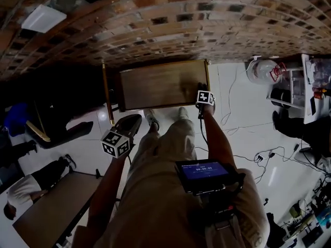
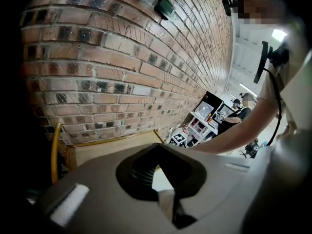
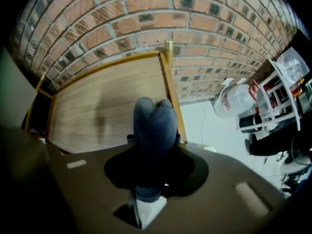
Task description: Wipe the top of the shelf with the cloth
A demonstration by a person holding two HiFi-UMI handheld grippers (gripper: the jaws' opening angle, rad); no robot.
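Observation:
The shelf's wooden top (image 1: pixel 158 84), framed in gold rails, stands against the brick wall. My right gripper (image 1: pixel 202 93) is over its right end, near the gold corner post (image 1: pixel 206 62). In the right gripper view it (image 3: pixel 154 143) is shut on a bunched blue cloth (image 3: pixel 155 120), which hangs over the right edge of the wooden top (image 3: pixel 105 106). My left gripper (image 1: pixel 129 125) is held back from the shelf, above the floor off its front left corner. Its dark fingers (image 2: pixel 139 172) meet at the tips with nothing in them. The shelf top (image 2: pixel 112 147) lies ahead of it.
A white wire rack (image 1: pixel 310 84) with bottles and a clear jug (image 1: pixel 262 70) stand on the right. Cables (image 1: pixel 258 156) trail over the white floor. A dark chair (image 1: pixel 54 123) is left of the shelf. A brown table (image 1: pixel 49 211) and a person (image 1: pixel 23 190) are lower left.

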